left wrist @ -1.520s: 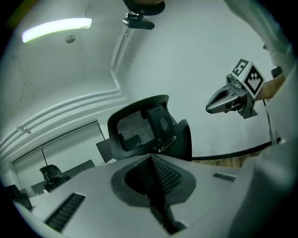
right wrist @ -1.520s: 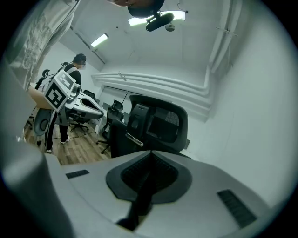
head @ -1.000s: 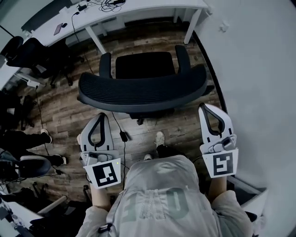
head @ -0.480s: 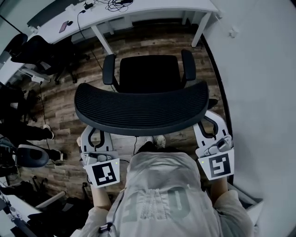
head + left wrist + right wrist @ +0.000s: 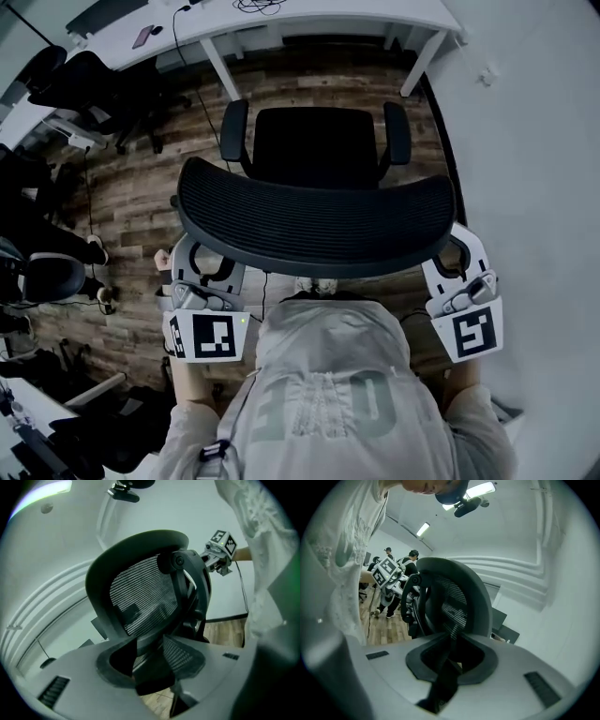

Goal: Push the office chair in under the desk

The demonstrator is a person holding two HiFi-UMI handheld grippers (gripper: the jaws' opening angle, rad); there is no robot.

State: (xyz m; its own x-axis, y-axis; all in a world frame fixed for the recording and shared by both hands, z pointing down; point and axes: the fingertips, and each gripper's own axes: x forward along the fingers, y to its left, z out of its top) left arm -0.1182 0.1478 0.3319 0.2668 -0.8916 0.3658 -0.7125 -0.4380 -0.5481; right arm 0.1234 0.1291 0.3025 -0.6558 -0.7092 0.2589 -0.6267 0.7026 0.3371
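The black office chair stands facing the white desk (image 5: 328, 21), its mesh backrest (image 5: 314, 225) toward me and its seat (image 5: 314, 145) short of the desk edge. My left gripper (image 5: 208, 264) is at the backrest's left end, its tips hidden under the rim. Its jaws have just been opening and stand apart; the backrest (image 5: 140, 592) fills the gap ahead, and I cannot tell if it touches them. My right gripper (image 5: 459, 255) is shut at the backrest's right end, with the rim (image 5: 454, 602) right before its closed tips (image 5: 450, 667).
A white wall (image 5: 544, 141) runs close along the right side. Other dark chairs (image 5: 84, 84) and cables (image 5: 89, 187) crowd the wooden floor at the left. Slanted desk legs (image 5: 220, 70) flank the knee space. People (image 5: 412, 557) stand far off.
Both grippers have gone forward from behind the chair to the ends of its backrest, where their tips are now covered. The left jaws have spread apart; the right stay together.
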